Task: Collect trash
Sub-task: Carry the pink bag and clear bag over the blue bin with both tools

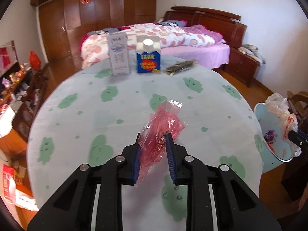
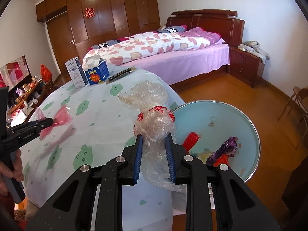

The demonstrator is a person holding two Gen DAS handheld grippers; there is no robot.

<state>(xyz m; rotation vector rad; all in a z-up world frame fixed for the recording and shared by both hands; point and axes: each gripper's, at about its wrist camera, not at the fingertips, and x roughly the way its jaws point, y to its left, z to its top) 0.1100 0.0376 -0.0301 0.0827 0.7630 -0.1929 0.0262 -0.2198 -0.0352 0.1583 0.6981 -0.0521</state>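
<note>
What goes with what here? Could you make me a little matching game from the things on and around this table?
Things:
1. red plastic wrapper
2. clear plastic bag
3. blue Look carton
4. purple wrapper

States:
a. lying inside the light blue bin
b. standing upright at the table's far end
c. pinched in the left gripper
d. pinched in the right gripper

Pairs: 1-c, 2-d, 3-b, 4-a
</note>
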